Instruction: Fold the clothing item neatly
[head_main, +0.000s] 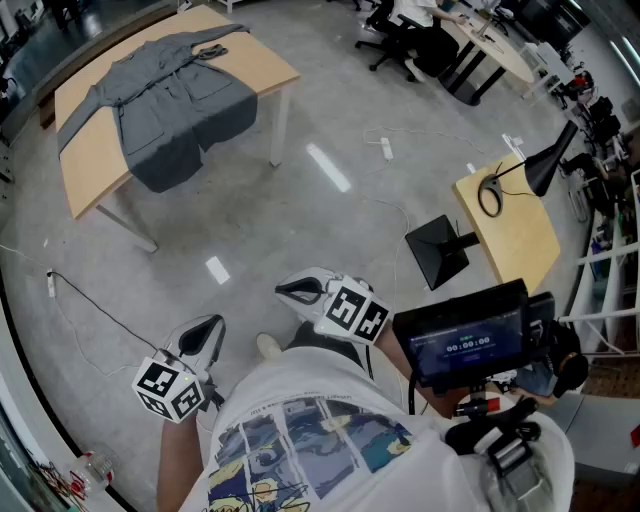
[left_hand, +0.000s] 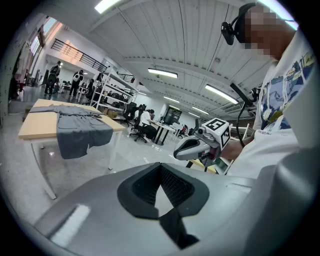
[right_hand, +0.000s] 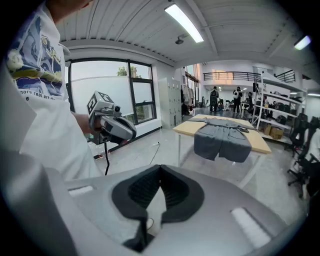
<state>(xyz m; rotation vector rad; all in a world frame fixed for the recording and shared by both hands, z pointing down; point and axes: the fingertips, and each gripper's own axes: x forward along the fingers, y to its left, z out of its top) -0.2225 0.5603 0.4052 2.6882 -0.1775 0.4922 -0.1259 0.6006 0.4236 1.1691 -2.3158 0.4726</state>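
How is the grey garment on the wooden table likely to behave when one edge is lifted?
Probably floppy: the grey garment drapes limp over the edge of the wooden table, so a lifted edge would likely sag and trail. It looks thin and light for its spread. With part overhanging, a push toward that side might slide it off.

White short-sleeve T-shirt (head_main: 300, 440) with a blue-and-yellow comic-panel print on the front. Black headset strap (left_hand: 234, 27) on the head. Left gripper (head_main: 212, 325) and right gripper (head_main: 283, 292): grey moulded shells, black ribbed pads (left_hand: 172, 187), each carrying a white cube (head_main: 168, 388) with black square markers. Pale shoe (head_main: 268, 347), possibly a sneaker.
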